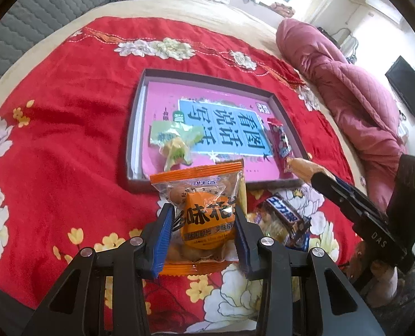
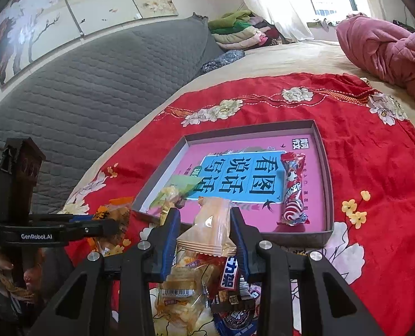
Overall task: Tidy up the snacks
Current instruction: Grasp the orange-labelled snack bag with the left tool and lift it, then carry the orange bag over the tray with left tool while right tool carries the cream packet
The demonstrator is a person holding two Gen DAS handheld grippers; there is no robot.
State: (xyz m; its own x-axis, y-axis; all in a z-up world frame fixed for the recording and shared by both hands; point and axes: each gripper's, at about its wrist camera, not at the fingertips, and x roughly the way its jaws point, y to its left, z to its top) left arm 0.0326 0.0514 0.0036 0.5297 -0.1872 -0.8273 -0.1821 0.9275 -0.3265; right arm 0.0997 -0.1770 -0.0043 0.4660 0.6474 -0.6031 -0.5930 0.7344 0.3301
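Observation:
My left gripper (image 1: pixel 204 218) is shut on an orange peanut packet (image 1: pixel 207 204), held just in front of the shallow grey box's near wall (image 1: pixel 140 184). My right gripper (image 2: pixel 206 224) is shut on a pale tan wafer packet (image 2: pixel 210 224) above the loose snack pile (image 2: pixel 207 285). In the left wrist view the right gripper (image 1: pixel 308 172) holds that tan packet (image 1: pixel 299 165) over the box's near right corner. Inside the box (image 2: pixel 327 184), on a pink book, lie a green-yellow candy packet (image 1: pixel 176 142) and a red lollipop packet (image 2: pixel 292 187).
A Snickers bar (image 1: pixel 288 221) and several wrapped snacks lie on the red floral blanket (image 1: pixel 67 140) in front of the box. A pink quilt (image 1: pixel 353 98) is bunched at the right. A grey padded headboard (image 2: pixel 95 89) rises at the left.

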